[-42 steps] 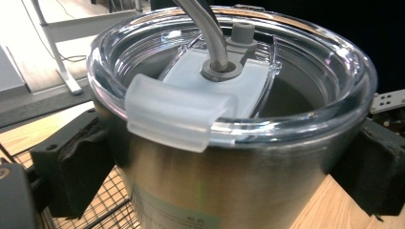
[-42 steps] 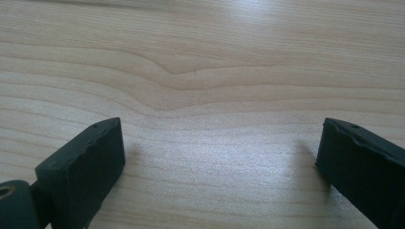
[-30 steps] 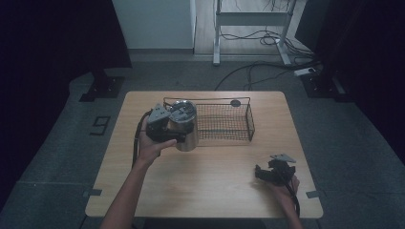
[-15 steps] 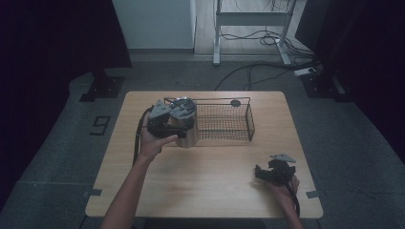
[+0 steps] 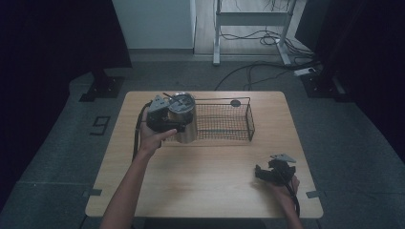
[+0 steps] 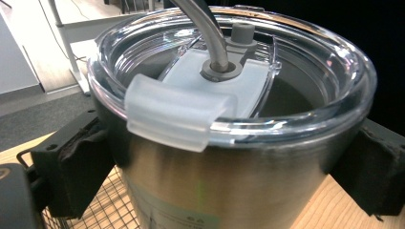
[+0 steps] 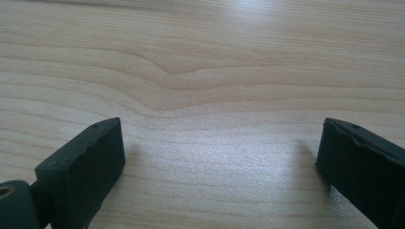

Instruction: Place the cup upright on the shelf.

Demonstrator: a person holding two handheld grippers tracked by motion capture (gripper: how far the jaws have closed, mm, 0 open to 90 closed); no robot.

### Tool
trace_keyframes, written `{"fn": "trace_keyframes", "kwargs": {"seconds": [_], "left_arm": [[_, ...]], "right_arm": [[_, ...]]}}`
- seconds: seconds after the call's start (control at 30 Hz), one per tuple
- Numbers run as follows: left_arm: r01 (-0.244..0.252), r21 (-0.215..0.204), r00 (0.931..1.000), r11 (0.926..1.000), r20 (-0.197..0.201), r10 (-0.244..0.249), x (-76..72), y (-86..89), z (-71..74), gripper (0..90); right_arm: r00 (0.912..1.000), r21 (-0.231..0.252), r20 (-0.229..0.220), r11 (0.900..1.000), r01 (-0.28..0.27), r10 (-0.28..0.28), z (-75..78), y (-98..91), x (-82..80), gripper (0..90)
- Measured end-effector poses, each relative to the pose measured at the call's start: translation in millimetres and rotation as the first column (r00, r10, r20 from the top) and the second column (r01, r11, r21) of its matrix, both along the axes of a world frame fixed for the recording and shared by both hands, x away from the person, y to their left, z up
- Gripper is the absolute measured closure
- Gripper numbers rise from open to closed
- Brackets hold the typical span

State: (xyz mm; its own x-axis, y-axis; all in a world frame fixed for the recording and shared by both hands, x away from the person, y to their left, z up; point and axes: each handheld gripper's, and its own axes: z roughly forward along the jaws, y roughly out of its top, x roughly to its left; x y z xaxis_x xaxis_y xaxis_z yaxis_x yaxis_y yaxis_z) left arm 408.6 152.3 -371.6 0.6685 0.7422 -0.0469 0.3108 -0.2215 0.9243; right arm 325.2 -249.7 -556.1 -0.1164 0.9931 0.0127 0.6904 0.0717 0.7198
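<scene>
A stainless steel tumbler (image 5: 187, 131) with a clear lid (image 6: 286, 62) and a bent metal straw (image 6: 205, 28) is held just off the table at the left end of the black wire basket (image 5: 224, 121). My left gripper (image 5: 174, 123) is shut on the tumbler, with a pad (image 6: 79, 167) pressed on either side of its body below the lid. Near the table's front right corner, my right gripper (image 5: 261, 172) lies low on the wood. Its jaws stand wide open over bare wood (image 7: 205, 71) in the right gripper view, and nothing is between them.
The wire basket runs along the back middle of the wooden table (image 5: 205, 181), and its mesh (image 6: 107, 210) shows under the tumbler. A small round black thing (image 5: 235, 103) lies behind the basket. Dark floor, cables and a white stand are beyond the table.
The left hand has lifted the tumbler slightly and carried it a little toward the back of the table. The right gripper has stayed where it was.
</scene>
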Motion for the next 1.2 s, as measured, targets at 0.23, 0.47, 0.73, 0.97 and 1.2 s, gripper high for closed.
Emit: {"fn": "trace_keyframes", "kwargs": {"seconds": [0.23, 0.47, 0.73, 0.97, 1.2], "left_arm": [[-0.005, 0.002, 1.0, 1.0, -0.001, 0.005, 5.6, -1.6, 0.5, 4.3], [-0.014, 0.009, 0.9999, 0.9999, -0.007, 0.014, 11.5, -1.7, 0.6, 4.3], [-0.015, 0.007, 0.9999, 0.9999, 0.005, 0.014, 18.2, -5.3, 5.6, 4.3], [-0.022, 0.012, 0.9998, 0.9997, 0.002, 0.022, 23.8, -6.0, 6.5, 4.3], [-0.022, 0.022, 0.9996, 0.9995, 0.017, 0.022, 28.0, -8.7, 9.6, 4.3]], "right_arm": [[1.0, 0.0, 0.002, 1.0, 0.004, -0.004, -0.1, -0.1, 0.0, 2.3], [1.0, -0.002, 0.002, 1.0, 0.007, -0.007, 0.0, 0.0, -0.2, 2.7], [1.0, 0.0, 0.003, 1.0, 0.006, -0.006, 0.0, 0.0, -0.1, 2.7], [1.0, -0.002, 0.003, 1.0, 0.008, -0.008, 0.1, -0.2, -0.4, 3.1], [1.0, -0.002, 0.003, 1.0, 0.008, -0.008, 0.1, -0.2, -0.4, 3.2]]}}
